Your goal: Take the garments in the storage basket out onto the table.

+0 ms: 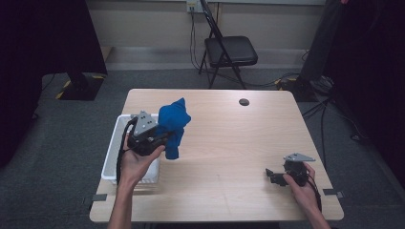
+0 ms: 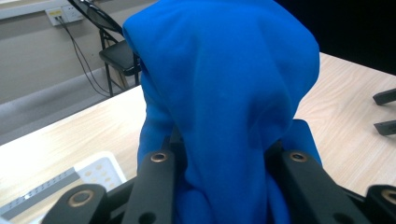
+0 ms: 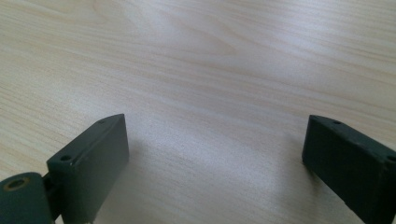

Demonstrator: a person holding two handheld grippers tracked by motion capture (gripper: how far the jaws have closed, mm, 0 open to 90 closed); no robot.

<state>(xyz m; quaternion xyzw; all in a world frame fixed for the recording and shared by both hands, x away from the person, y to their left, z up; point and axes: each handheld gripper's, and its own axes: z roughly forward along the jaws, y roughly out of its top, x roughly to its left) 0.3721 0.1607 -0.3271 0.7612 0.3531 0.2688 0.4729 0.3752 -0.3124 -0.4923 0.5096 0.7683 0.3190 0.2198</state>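
Note:
A blue cloth [image 1: 174, 125] hangs bunched above the table's left part, beside the white basket [image 1: 114, 152]. My left gripper [image 1: 162, 138] is shut on the cloth, held up off the table. In the left gripper view the blue cloth [image 2: 224, 93] bulges up between the two black jaws and hides most of what lies beyond. My right gripper [image 1: 271, 174] rests low over the table near the front right, its jaws wide apart. In the right gripper view the right gripper [image 3: 215, 154] has bare wood between its fingers [image 3: 100, 154].
The wooden table [image 1: 229, 143] has a small dark round disc [image 1: 244, 101] near its far edge. A black folding chair [image 1: 228, 50] stands behind the table. The other gripper's jaw tips [image 2: 385, 112] show at the right edge of the left gripper view.

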